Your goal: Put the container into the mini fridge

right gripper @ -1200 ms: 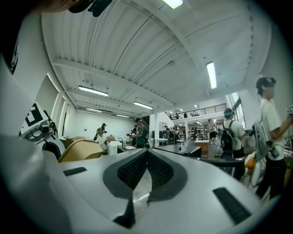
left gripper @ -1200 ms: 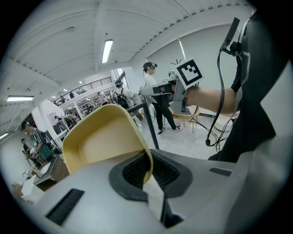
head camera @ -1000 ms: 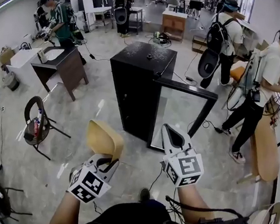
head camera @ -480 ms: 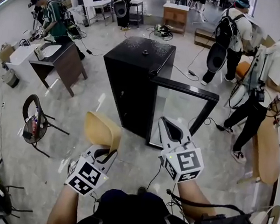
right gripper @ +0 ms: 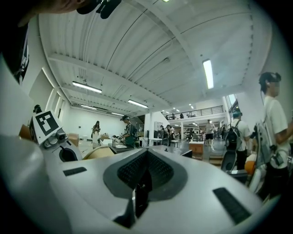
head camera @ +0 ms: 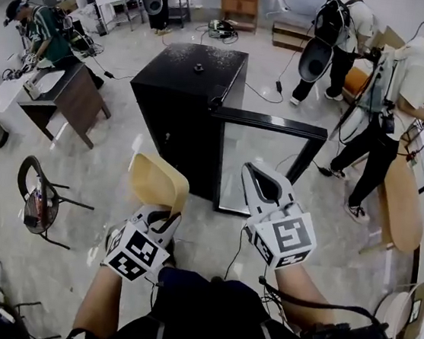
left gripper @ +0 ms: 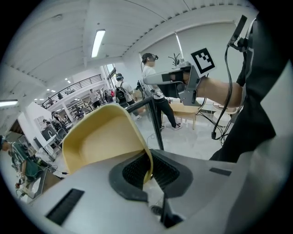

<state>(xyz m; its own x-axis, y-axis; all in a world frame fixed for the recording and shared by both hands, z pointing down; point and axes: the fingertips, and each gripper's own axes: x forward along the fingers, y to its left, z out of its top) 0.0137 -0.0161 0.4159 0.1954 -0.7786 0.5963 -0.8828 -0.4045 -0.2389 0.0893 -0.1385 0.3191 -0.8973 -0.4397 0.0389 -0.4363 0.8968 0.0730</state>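
left gripper (head camera: 162, 214) clamps container (head camera: 156, 183) near mini fridge (head camera: 182, 100)

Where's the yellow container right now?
The container is lower left in the head view, pinched in the left claw, near the black mini fridge.

Left claw (head camera: 162, 216), right claw (head camera: 258, 175) seemingly shut

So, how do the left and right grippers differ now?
The left gripper has its fingers shut on the rim of the tan plastic container; the right gripper is shut on nothing. In the head view the left gripper sits lower than the right gripper. Both point toward the black mini fridge.
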